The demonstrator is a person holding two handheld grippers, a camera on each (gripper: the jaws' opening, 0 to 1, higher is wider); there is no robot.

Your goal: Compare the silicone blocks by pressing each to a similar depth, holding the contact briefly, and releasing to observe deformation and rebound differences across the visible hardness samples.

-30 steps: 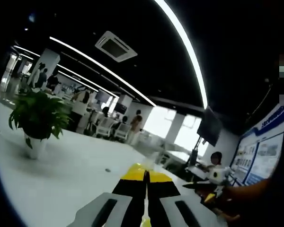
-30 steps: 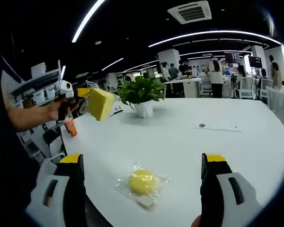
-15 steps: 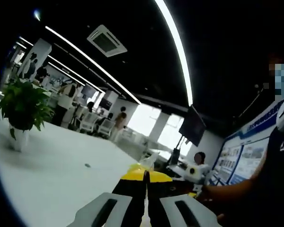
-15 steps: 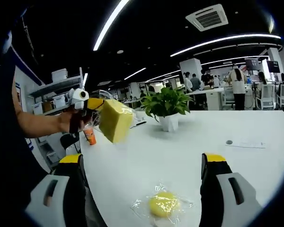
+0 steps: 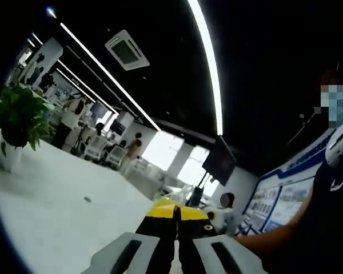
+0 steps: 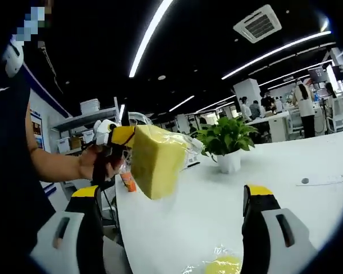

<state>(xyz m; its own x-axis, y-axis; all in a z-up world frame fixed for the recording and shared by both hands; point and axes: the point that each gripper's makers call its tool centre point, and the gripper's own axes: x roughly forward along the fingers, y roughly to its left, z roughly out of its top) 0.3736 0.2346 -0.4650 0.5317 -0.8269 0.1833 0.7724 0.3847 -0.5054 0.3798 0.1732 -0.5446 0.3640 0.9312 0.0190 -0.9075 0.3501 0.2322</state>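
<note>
A yellow silicone block [image 6: 154, 160] in clear wrap hangs in the air above the white table [image 6: 286, 188]. My left gripper [image 6: 119, 136], held by a hand, is shut on the block's near end. In the left gripper view its yellow-tipped jaws are pressed together [image 5: 174, 212], and a scrap of clear wrap [image 5: 181, 194] sticks out past them. My right gripper [image 6: 171, 194] stands open, its jaws wide apart with nothing between them. A round yellow sample [image 6: 222, 266] in a clear bag lies on the table at the lower edge of the right gripper view.
A potted plant [image 6: 228, 140] [image 5: 14, 117] stands on the table. A small round disc [image 6: 304, 181] lies further out. An orange item [image 6: 127, 181] sits at the table's left edge, with shelving [image 6: 91, 123] behind it. People and desks fill the background.
The wrapped yellow block has come closer to the right gripper and looks larger. The right gripper view has tilted up, so the round sample sits at its lower edge. Both gripper states are unchanged.
</note>
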